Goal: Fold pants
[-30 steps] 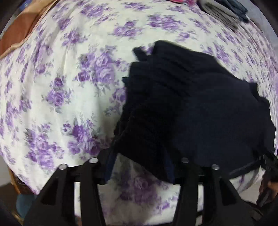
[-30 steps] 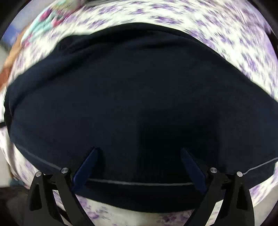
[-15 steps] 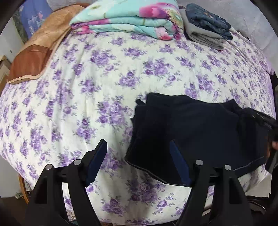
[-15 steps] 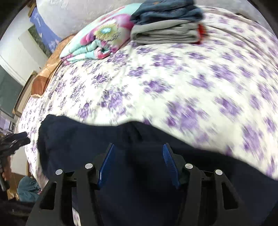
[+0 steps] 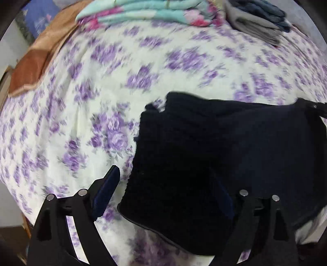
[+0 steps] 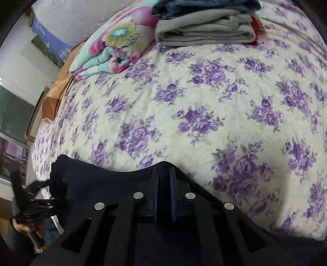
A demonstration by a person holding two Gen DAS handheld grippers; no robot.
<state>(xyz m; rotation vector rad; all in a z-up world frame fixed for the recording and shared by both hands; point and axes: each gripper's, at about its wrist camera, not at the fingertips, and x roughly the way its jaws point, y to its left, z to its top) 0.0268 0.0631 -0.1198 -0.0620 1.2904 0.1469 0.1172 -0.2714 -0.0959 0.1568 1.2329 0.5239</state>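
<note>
Jaws apart over pants (image 5: 214,155); right pair pinching fabric.

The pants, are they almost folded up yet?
Partly. The pants already lie doubled into a thick dark bundle on the flowered bedspread. The right gripper is pinching their far edge, while the left gripper is open over the near end. Probably one more fold, then smoothing.

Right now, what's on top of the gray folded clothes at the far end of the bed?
Folded dark blue denim lies on the gray folded clothes. A red item peeks out beside them, mostly covered.
</note>
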